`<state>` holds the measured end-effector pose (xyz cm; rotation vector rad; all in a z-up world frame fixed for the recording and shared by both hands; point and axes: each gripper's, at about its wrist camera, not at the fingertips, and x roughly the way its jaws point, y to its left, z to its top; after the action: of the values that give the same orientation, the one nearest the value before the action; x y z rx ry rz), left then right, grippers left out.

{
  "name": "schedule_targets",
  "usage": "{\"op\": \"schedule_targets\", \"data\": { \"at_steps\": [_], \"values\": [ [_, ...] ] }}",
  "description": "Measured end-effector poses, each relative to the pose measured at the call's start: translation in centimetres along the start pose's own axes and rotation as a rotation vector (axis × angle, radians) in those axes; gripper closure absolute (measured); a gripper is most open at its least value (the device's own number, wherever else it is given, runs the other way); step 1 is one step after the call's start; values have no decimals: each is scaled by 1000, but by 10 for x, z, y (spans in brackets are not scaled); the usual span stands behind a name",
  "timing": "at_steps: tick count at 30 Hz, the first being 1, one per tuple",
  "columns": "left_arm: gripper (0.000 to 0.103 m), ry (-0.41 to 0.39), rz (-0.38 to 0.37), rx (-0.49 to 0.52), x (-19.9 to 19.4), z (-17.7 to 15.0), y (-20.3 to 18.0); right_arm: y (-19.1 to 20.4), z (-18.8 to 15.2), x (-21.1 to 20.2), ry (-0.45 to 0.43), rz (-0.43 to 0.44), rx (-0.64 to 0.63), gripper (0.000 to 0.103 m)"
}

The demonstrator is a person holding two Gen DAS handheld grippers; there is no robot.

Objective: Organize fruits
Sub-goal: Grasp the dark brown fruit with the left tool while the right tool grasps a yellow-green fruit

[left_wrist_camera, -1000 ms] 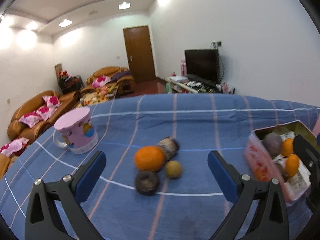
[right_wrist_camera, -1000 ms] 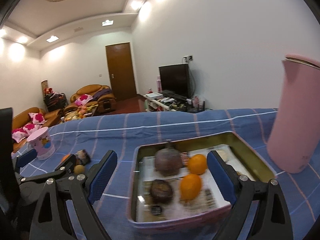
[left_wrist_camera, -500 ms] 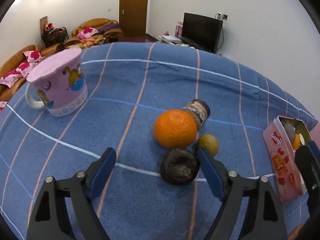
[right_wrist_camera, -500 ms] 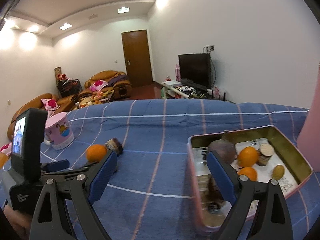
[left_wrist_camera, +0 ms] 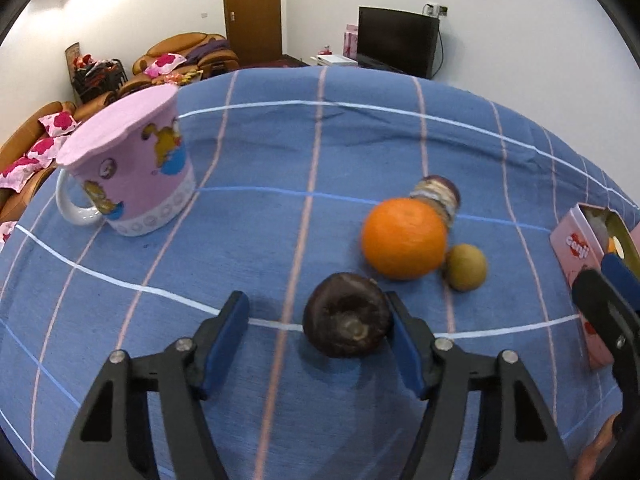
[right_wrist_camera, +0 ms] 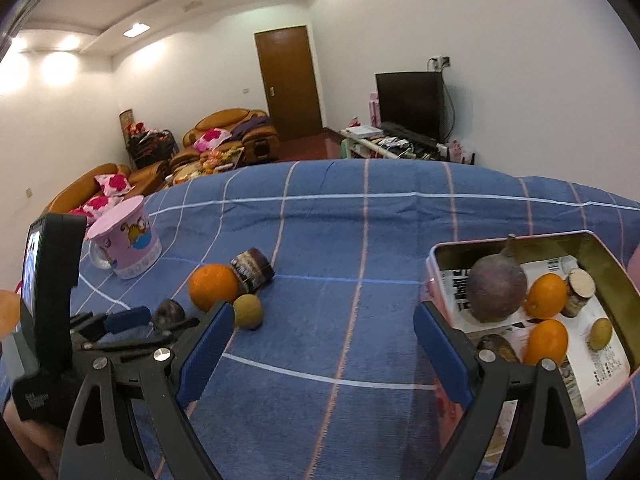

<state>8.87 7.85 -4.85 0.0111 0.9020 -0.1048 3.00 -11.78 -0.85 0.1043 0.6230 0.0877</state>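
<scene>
A: In the left wrist view, going left to right, what was there?

B: A pink mug stood at the far left on the blue checked cloth. The left gripper was spread open around a dark round fruit: its right pad touched the fruit, while its left pad stood apart from it. Just beyond lay an orange, with a small jar on its side behind it and a small yellow-green fruit touching the orange's right. At the far right only the side of the pink tin showed.

A: And the right wrist view?

B: It showed the tin from above, which the left view did not: a large purplish fruit, two oranges, another jar and a small greenish fruit lay inside. The right gripper hung wide open over bare cloth, holding nothing, its right finger beside the tin.
</scene>
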Motion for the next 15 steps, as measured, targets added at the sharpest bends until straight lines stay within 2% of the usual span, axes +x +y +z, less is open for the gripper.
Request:
{"op": "schedule_targets", "data": {
  "at_steps": [1,2,3,4,8,12,14,15],
  "values": [
    [39,-3,-2,-1,-1,1,2,2,0,3,9,7,-4,11],
    [51,-9,-17,-9,-3,1,5,4,1,6,20,14,-10,12],
    [59,-12,-23,-14,-4,1,7,7,1,10,33,21,-19,14],
    [64,-13,-20,-15,-4,1,10,11,2,14,49,30,-30,17],
    [64,-15,-37,-96,-7,2,31,23,6,34,107,53,-39,24],
    [64,-42,-7,-158,-9,4,47,40,10,59,177,75,-59,26],
    [64,-57,10,-163,-11,5,49,48,11,67,199,71,-77,35],
    [64,-63,12,-163,-11,5,49,52,12,73,217,68,-95,36]
  ]
}}
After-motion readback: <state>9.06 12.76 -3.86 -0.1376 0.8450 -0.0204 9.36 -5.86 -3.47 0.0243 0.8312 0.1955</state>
